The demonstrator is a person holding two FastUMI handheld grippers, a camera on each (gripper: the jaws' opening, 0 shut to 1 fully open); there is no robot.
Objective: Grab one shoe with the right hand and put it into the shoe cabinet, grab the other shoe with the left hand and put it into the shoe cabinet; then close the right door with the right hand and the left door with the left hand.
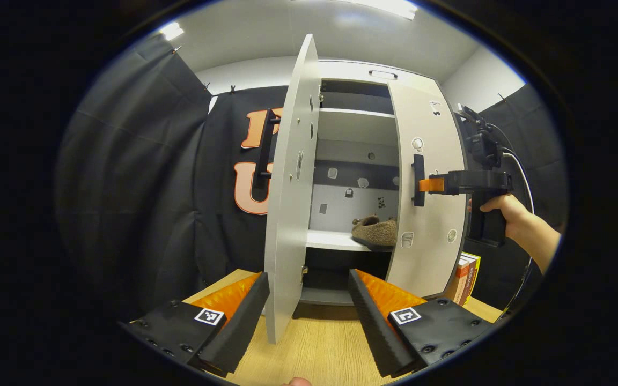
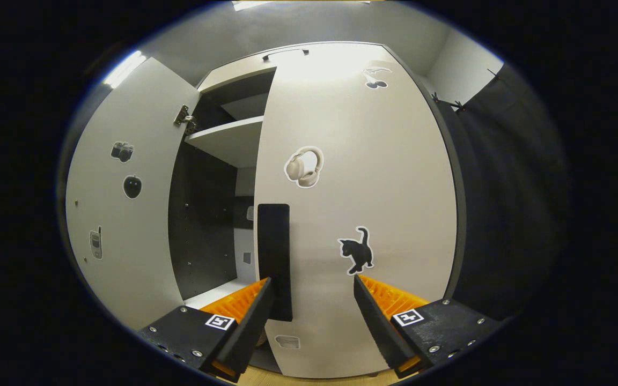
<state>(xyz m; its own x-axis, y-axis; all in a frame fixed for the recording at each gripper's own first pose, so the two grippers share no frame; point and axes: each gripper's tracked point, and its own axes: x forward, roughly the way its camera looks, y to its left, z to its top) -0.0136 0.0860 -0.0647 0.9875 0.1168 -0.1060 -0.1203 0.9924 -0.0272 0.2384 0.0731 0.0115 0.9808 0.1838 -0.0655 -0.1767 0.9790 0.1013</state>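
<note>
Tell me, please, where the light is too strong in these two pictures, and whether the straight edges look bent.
Left gripper view: a ceiling lamp glares at the top; the left door and right door bow outward, and the shoe inside stays sharp. Right gripper view: the right door's upper part is washed out, the cabinet interior is dark, and the edges curve strongly.

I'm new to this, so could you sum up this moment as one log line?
stage: closing doors | shoe: on shelf | right gripper: open, at right door handle | left gripper: open, before left door
</note>
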